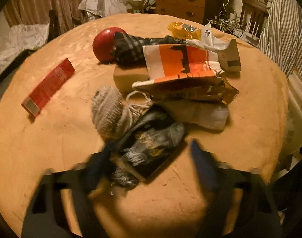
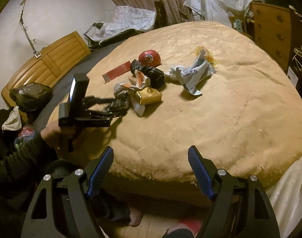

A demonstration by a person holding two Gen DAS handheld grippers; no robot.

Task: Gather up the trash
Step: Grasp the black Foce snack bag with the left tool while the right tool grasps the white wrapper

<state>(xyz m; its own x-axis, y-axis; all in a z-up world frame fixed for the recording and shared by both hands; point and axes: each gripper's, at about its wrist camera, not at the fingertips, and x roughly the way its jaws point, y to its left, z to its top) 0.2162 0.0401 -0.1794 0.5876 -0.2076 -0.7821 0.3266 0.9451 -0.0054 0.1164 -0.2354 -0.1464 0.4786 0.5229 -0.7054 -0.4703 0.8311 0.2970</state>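
Left wrist view, reading near to far. We are seeing the left gripper [image 1: 151, 154] straddling a dark crumpled snack wrapper [image 1: 151, 144] on the tan blanket [image 1: 51, 158]. Its fingers are motion-blurred; the left finger looks to be touching the wrapper's edge, while the right finger stands clear of it, so we are reading the jaws as part-closed around the wrapper and not yet pinching it. We are judging the wrapper's long axis as running from about 7 o'clock to 1 o'clock, slantwise to the jaw line.

Beyond it, at 12 o'clock, we are noting a knit beanie [image 1: 109, 111], then an orange-and-white bag [image 1: 180, 63] over a cardboard box [image 1: 129, 77]. A red ball [image 1: 104, 43] is lying at 11 o'clock and a red flat carton [image 1: 49, 85] at 10 o'clock.

Right wrist view: the right gripper [image 2: 151, 170] is hanging wide open and empty over the near edge of the blanket, with the litter pile well apart at 12 o'clock. We are seeing the left gripper at 10 o'clock, already at the pile, so we are taking the left hand as much the nearer. A crumpled white wrapper [image 2: 192, 73] is lying at 1 o'clock.
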